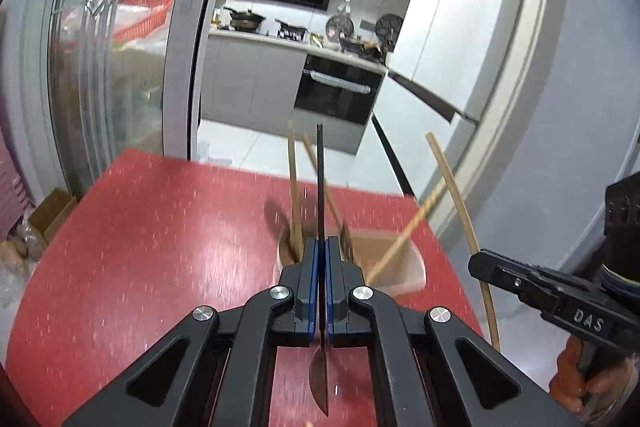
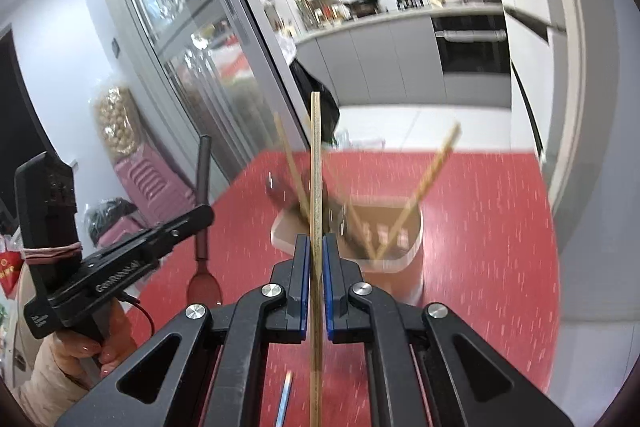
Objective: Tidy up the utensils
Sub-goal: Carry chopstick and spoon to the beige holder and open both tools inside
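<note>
Wooden chopstick (image 2: 316,163) clamped in right jaws; dark spoon (image 1: 320,187) clamped in left

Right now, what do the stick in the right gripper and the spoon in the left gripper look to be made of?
The stick looks like bamboo or pale wood: tan, matte, faintly speckled. The spoon has a dark matte handle and a reddish-brown bowl, perhaps wood or plastic; blur leaves that open. It shows edge-on in the left wrist view.

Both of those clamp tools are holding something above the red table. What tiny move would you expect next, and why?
Probably carrying both forward over the holder and lowering. The left hand-held gripper is shut on a dark-handled spoon, the right hand-held gripper on a wooden chopstick, and the holder ahead already has chopsticks standing in it.
</note>
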{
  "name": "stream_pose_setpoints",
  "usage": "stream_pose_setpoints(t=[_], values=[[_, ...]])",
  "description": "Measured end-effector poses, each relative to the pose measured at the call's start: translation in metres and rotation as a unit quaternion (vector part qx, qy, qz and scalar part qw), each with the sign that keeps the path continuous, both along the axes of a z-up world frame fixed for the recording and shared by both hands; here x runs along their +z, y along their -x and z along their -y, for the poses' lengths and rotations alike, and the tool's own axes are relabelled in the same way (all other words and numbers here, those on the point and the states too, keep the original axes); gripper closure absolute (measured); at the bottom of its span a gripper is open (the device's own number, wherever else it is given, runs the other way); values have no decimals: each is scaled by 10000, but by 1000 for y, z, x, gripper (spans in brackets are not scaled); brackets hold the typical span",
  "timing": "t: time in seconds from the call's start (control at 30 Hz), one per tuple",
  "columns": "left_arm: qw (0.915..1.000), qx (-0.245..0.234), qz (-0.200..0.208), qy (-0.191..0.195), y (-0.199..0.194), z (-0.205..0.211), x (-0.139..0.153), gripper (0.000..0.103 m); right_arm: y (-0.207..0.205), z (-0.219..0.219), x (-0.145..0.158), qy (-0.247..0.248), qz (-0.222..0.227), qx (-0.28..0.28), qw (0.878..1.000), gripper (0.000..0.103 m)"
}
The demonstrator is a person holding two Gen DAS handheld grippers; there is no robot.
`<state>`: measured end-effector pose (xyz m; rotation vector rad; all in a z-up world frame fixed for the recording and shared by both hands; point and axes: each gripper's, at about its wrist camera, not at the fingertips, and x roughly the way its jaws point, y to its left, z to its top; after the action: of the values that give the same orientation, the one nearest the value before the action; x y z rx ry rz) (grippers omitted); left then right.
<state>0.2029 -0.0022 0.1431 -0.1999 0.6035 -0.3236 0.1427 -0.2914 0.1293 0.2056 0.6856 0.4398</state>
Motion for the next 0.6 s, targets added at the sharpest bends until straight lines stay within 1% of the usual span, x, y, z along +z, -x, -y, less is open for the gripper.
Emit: stream_pose_setpoints(t=[0.07,0.17,0.33,0.47,0.6], values=[[9999,87,136,45,-13,2,7,75,-13,-1,8,-36,168,-51,9998,96],[9991,242,335,-23,-36,9,13,75,-32,-1,13,-153,338,-147,9992,96],[9985,370,397,-31,-65,16,7,75,-69,-1,6,-282,476,-323,9979,96],[9980,471,425,35,-80,17,-2,75,-92,-3,-3,-174,662,-489,9965,96],[9967,582,561,75,-85,17,-9,75,-109,-7,-13,25,853,-620,9944,96]])
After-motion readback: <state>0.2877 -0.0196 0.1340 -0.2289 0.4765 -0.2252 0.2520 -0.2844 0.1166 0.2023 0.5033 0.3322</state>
